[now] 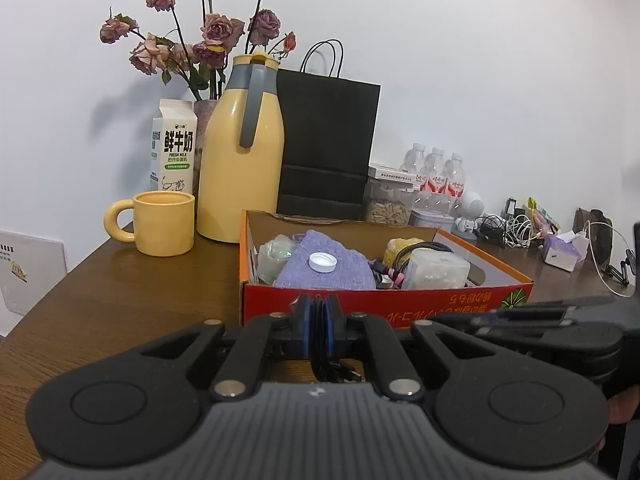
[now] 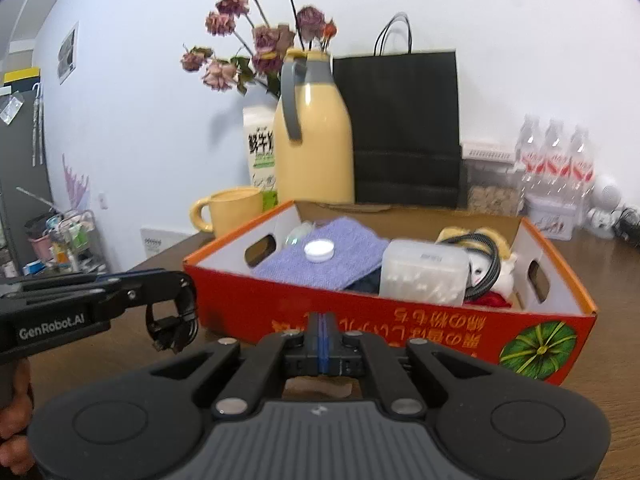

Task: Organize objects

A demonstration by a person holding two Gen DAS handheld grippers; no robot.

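Fingers of the left gripper [image 1: 318, 316] are seen pinched tight on a coiled black cable [image 2: 176, 320], its loops hanging below the pads, just in front of the orange box [image 2: 400, 312] on the table [image 1: 120, 280]. Right gripper [image 2: 323, 336] is seen closed, pads together, nothing between them. Cable is judged light, limp and springy; coils may slip apart, so a hold across the whole bundle is advised.
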